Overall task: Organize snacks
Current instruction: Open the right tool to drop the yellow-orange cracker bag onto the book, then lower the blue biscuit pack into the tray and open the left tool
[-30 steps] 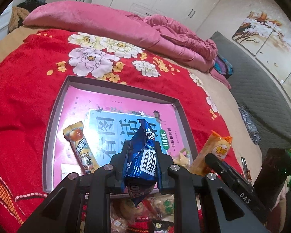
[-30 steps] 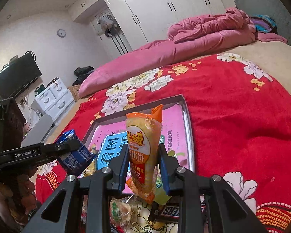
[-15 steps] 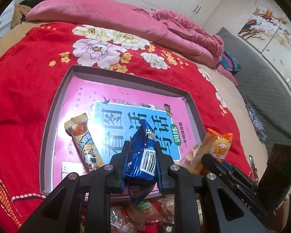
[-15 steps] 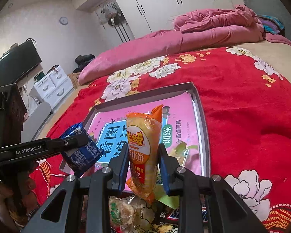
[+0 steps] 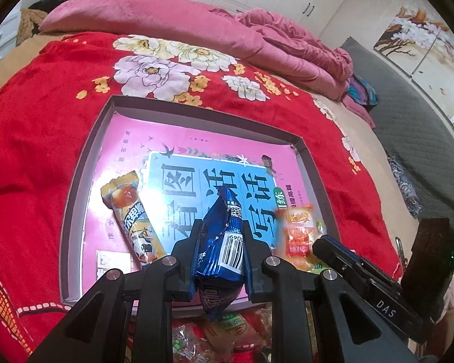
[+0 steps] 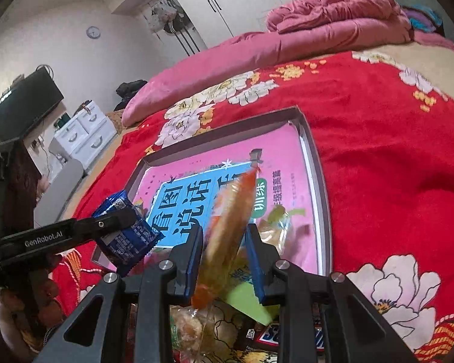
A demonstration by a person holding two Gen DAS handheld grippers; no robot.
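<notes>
Landmark: shallow grey tray [image 5: 75, 187] on the red floral blanket [image 5: 30, 127], with a pink-and-blue printed book [image 5: 196, 151] lying flat inside it.

Left gripper [image 5: 219, 236]: jaws clamped on a blue foil snack packet [image 5: 224, 242], barcode facing the camera, held upright over the tray's near edge.

Right gripper [image 6: 224, 242]: jaws clamped on an orange snack packet [image 6: 230, 220], blurred, tilted, over the tray's near right part; in the left wrist view it shows above that corner.

Inside the tray, left side: a yellow-orange snack stick [image 5: 130, 214] lying flat on the book.

Outside the tray, just beyond its near edge: pile of loose snacks [image 6: 196, 326], including a Snickers bar [image 6: 287, 335].
</notes>
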